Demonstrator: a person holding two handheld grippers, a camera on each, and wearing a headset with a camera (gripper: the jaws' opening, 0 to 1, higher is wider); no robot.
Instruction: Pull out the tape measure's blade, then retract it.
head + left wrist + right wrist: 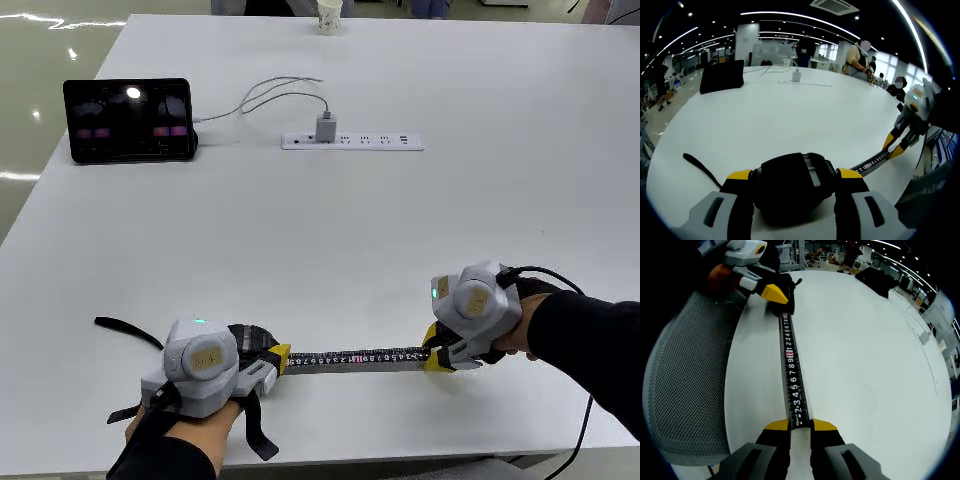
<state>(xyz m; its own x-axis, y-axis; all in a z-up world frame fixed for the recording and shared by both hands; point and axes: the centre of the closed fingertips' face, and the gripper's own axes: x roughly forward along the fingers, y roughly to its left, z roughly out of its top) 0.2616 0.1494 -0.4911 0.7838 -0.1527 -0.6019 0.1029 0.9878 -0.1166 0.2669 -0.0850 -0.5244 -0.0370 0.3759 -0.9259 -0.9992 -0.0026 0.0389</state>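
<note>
Left tongs [795, 175] clamped round the case [250, 340], well this side of the strip [352, 141] and left of it, right tongs [801, 425] pinching the blade [790, 365] tip, this side of the strip's right end, blade stretched straight between; to retract, probably ease right toward left.

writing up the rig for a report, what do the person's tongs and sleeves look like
The left tongs and right tongs match: rounded pale grey housings, each with a small green light, and grey-and-black fingers ending in yellow tips. A black cable trails from the right one. The sleeves are black.
</note>
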